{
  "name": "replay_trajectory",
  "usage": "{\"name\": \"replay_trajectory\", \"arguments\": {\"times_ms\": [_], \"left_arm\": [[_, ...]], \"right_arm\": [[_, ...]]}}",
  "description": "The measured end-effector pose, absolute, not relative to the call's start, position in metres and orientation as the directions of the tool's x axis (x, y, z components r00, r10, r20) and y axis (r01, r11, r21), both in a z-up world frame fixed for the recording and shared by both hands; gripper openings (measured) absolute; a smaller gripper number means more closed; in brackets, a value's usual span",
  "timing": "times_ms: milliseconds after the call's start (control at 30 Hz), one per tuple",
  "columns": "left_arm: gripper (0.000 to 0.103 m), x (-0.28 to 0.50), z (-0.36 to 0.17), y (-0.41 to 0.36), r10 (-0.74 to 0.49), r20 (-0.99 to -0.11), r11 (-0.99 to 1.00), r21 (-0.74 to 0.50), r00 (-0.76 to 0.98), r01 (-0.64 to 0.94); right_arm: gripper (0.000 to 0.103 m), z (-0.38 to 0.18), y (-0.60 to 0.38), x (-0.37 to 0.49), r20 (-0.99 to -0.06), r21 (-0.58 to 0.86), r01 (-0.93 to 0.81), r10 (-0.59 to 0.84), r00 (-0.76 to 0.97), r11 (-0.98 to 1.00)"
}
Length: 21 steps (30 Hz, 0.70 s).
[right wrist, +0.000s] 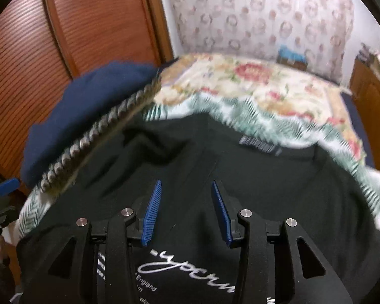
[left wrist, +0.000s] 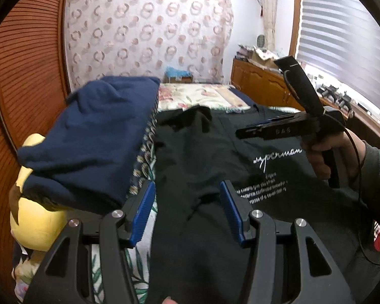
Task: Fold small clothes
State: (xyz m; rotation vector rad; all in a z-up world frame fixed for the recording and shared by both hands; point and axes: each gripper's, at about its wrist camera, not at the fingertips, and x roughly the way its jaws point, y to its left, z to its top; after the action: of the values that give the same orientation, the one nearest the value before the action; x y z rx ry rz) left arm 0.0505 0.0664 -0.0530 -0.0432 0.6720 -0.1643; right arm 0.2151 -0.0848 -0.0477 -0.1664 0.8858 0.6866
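Black T-shirt (left wrist: 197, 152) with white lettering lies spread on the bed (left wrist: 202, 95), navy folded clothes (left wrist: 88, 136) stacked just left of it; left tongs (left wrist: 187, 210) and right tongs (right wrist: 186, 210) hover above, both parted, gripping nothing.

Yellow plush toy (left wrist: 35, 228), wooden louvred door (right wrist: 71, 25), window blind (left wrist: 342, 38)
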Motion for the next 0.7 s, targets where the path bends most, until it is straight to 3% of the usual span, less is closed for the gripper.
{"name": "replay_trajectory", "arguments": {"times_ms": [267, 433, 700], "left_arm": [[0.052, 0.06, -0.073, 0.065, -0.152, -0.673, 0.988, -0.084, 0.724, 0.13], [0.052, 0.064, -0.086, 0.067, -0.14, -0.7, 0.99, -0.077, 0.7, 0.121], [0.052, 0.069, -0.094, 0.071, -0.142, -0.732, 0.99, -0.091, 0.666, 0.111]], "right_arm": [[0.041, -0.081, -0.061, 0.196, -0.803, 0.066, -0.639, 0.42, 0.422, 0.766], [0.005, -0.084, -0.06, 0.189, -0.794, 0.04, -0.662, 0.426, 0.433, 0.748], [0.001, -0.061, -0.082, 0.18, -0.76, 0.098, -0.663, 0.486, 0.432, 0.742]]}}
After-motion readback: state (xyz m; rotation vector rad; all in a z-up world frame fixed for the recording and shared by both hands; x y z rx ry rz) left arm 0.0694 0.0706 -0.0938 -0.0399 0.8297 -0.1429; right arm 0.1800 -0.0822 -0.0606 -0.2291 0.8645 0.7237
